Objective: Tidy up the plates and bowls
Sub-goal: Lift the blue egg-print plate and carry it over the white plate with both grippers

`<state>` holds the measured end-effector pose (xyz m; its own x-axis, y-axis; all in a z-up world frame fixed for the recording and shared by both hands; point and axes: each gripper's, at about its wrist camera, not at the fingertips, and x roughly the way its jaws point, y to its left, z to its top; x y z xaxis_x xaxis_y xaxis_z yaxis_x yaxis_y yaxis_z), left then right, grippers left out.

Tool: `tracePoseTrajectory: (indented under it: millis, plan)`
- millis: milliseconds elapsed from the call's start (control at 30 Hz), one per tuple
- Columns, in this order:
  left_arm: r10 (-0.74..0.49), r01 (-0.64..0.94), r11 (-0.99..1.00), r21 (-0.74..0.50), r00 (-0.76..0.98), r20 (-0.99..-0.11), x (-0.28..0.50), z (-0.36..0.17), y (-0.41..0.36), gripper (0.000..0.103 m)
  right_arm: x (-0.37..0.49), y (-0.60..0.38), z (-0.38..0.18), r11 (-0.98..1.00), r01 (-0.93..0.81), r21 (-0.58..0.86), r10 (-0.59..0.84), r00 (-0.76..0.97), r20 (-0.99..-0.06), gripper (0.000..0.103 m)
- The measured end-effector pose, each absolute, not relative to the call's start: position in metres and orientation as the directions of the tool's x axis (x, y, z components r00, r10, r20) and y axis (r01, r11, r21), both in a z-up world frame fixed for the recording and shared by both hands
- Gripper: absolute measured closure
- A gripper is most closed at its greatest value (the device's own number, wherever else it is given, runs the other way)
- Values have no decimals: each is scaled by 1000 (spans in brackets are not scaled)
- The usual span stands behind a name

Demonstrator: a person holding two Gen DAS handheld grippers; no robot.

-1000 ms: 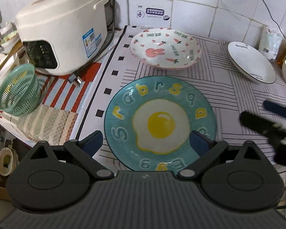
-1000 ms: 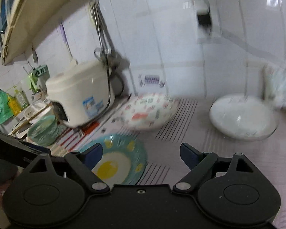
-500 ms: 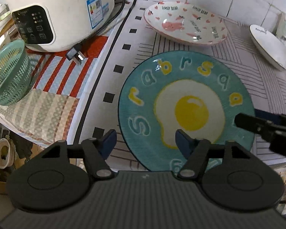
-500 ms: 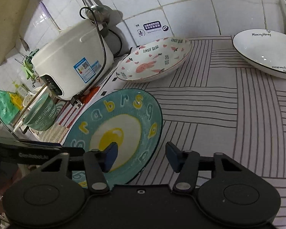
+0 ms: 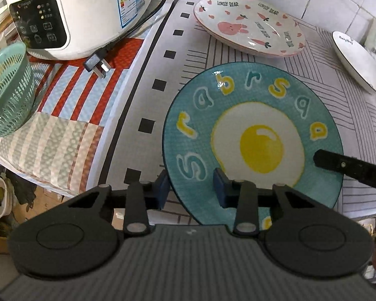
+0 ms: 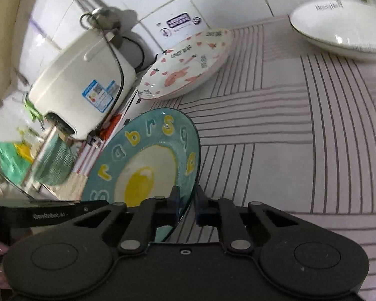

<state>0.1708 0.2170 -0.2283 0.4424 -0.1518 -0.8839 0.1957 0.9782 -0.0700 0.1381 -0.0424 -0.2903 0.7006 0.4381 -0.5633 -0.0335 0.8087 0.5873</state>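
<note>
Both claws dropped onto the round teal ceramic egg-print plate [image 5: 253, 148]: right claw [image 6: 186, 205] clamps its rim, left claw [image 5: 190, 188] closing w/ rim between. Grasp step; next likely lift level, both sides together.

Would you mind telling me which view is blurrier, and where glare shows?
Left wrist view: sharp; glare spots on the egg plate, fisheye-bent mat lines. Right wrist view: motion blur smears the rice cooker and white bowl; its left edge is darker.
</note>
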Motion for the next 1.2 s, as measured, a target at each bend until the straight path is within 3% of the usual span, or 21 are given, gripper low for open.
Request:
tracePoseTrajectory:
  millis: [333, 767, 1200]
  plan:
    - [-153, 243, 968, -68, 353, -923, 183, -225, 214, 67, 150, -57, -301, 705, 31, 709, 510, 673, -536, 91]
    - [-226, 342, 935, -91, 380, -897, 170, -202, 169, 67, 144, -98, -274, 764, -80, 640, 522, 659, -541, 88]
    - [-287, 392, 914, -103, 446, -848, 160, -154, 72, 67, 121, -196, -226, 791, -135, 597, 498, 709, -499, 86]
